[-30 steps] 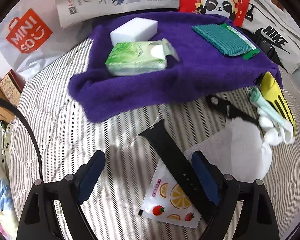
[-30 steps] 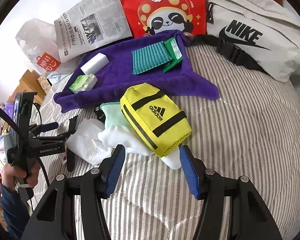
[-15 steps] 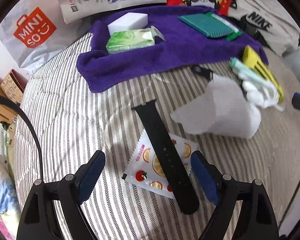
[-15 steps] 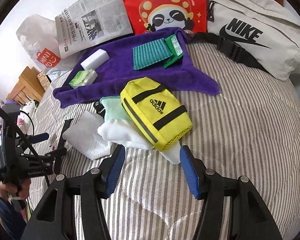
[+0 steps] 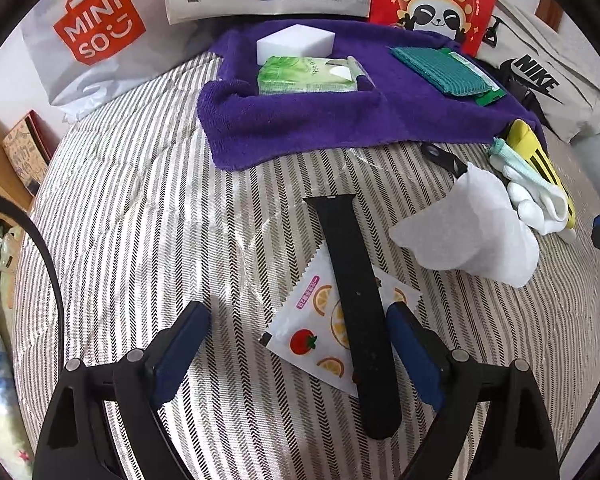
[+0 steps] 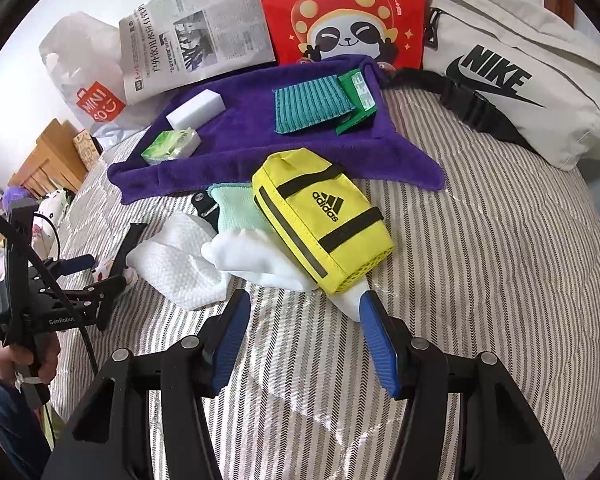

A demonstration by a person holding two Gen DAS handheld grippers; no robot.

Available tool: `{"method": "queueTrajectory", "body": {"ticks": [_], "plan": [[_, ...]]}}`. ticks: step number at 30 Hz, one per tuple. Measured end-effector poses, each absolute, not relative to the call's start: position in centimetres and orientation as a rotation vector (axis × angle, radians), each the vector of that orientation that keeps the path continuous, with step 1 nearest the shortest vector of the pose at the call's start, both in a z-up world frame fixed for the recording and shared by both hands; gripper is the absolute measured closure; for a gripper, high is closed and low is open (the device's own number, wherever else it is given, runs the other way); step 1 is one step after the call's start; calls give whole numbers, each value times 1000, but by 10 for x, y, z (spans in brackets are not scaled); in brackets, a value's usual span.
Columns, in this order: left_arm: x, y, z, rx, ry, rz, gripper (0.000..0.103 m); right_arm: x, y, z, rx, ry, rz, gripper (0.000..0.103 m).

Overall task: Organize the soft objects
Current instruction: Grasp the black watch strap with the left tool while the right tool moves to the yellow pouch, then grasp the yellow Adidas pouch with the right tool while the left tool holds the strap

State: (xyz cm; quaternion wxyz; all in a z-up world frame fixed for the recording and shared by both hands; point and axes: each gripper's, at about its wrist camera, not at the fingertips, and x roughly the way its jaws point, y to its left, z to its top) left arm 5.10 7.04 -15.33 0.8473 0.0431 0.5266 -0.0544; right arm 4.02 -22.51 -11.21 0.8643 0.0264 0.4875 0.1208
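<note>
My left gripper (image 5: 298, 332) jaws wide, black strap (image 5: 356, 300) between them, nearer right jaw. My right gripper (image 6: 306, 328) jaws wide, yellow pouch (image 6: 320, 216) just ahead.

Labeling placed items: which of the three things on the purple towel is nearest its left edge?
The white sponge block, with the green tissue pack just in front of it; the teal cloth lies far right.

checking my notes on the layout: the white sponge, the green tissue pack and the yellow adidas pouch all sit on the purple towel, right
Not quite. The white sponge and the green tissue pack do sit on the purple towel, but the yellow adidas pouch does not: it lies on the striped bedcover just in front of the towel, resting on a white cloth. The right wrist view shows it.
</note>
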Motion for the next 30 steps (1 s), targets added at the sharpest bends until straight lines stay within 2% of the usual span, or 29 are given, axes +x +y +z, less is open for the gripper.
{"method": "queueTrajectory", "body": {"ticks": [5,8,9,10,11,16,24,26,27,30], "plan": [[51,72,-157,73,1048,-101,7,40,-231,-111,63,1020,241,46],[57,76,-155,48,1058,-88,15,41,-232,-112,60,1022,230,46],[57,77,-153,38,1055,-83,27,41,-232,-112,59,1022,230,46],[56,78,-150,33,1049,-93,45,41,-232,-113,59,1023,230,46],[56,79,-148,31,1048,-104,52,41,-232,-113,60,1024,231,46],[58,82,-144,35,1054,-132,74,42,-226,-116,52,1030,241,46],[71,72,-144,98,1065,-155,73,41,-216,-119,30,1037,267,46],[74,67,-144,113,1071,-155,77,42,-216,-120,28,1038,265,46],[74,66,-144,107,1077,-168,83,42,-216,-120,28,1039,262,46],[72,62,-143,117,1083,-171,83,43,-218,-120,27,1041,254,46]]}}
